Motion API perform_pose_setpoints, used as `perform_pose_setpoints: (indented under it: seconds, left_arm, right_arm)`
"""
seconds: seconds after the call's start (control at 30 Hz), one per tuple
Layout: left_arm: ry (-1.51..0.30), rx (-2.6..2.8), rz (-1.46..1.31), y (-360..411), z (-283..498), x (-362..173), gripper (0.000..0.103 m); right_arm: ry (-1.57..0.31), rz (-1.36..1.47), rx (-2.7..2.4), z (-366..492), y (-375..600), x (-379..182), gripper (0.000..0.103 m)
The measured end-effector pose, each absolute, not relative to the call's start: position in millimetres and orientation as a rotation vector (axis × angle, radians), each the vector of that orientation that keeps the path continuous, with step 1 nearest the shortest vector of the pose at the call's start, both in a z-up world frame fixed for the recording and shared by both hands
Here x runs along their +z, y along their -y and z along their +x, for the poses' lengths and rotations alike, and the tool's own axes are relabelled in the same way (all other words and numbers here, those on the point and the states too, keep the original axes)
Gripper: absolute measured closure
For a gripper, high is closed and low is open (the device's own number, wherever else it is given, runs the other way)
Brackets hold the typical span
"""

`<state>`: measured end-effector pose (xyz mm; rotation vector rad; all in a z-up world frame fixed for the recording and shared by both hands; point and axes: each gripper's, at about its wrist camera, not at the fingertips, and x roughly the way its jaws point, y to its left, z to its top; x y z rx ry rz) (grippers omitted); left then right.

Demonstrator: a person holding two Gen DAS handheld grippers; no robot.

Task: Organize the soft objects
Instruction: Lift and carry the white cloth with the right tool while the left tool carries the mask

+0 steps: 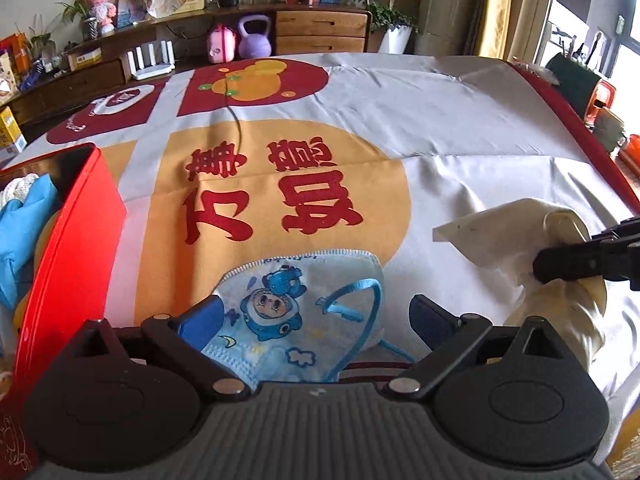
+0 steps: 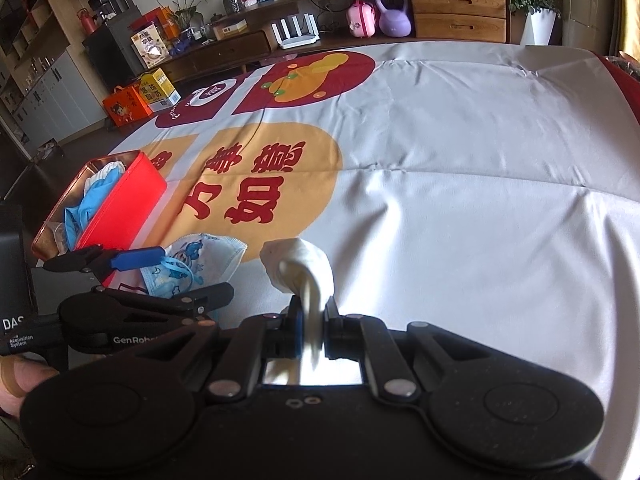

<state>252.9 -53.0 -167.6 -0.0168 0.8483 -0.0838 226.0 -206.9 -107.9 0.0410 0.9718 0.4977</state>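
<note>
A child's face mask [image 1: 296, 304] with blue cartoon prints and blue ear loops lies on the printed cloth, between the spread fingers of my left gripper [image 1: 316, 316], which is open around it. It also shows in the right wrist view [image 2: 200, 264]. My right gripper [image 2: 312, 320] is shut on a crumpled white cloth [image 2: 300, 268], held just above the table; it shows in the left wrist view too [image 1: 516, 236]. A red tin box [image 1: 68, 240] stands at the left, holding blue and white soft items [image 1: 20, 216].
The table is covered by a white cloth with red and orange prints [image 1: 280, 184]. Its red edge [image 1: 576, 120] runs along the right. A wooden sideboard [image 1: 320, 28] with a purple kettlebell [image 1: 256, 38] and boxes stands beyond the far edge.
</note>
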Motion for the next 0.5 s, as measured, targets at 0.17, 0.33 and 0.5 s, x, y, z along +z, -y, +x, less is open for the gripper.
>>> perform_pose_setpoints:
  seconds: [0.17,0.33,0.5]
  left_arm:
    - [-0.838,-0.068,0.037,56.4,251.2,-169.3,0.022]
    - [-0.810,-0.081,0.059,56.7,247.9,-166.3,0.060]
    - [-0.806,-0.081,0.046,49.6,247.5,-164.1,0.092]
  right_arm:
    - [-0.978,0.038,0.498,225.6,205.8,-109.0,0.095]
    - [-0.981,0.032,0.499,225.0,203.2,-109.0,0.095]
    - [-0.988,0.021,0.498,222.6,200.1,-110.1,0.095]
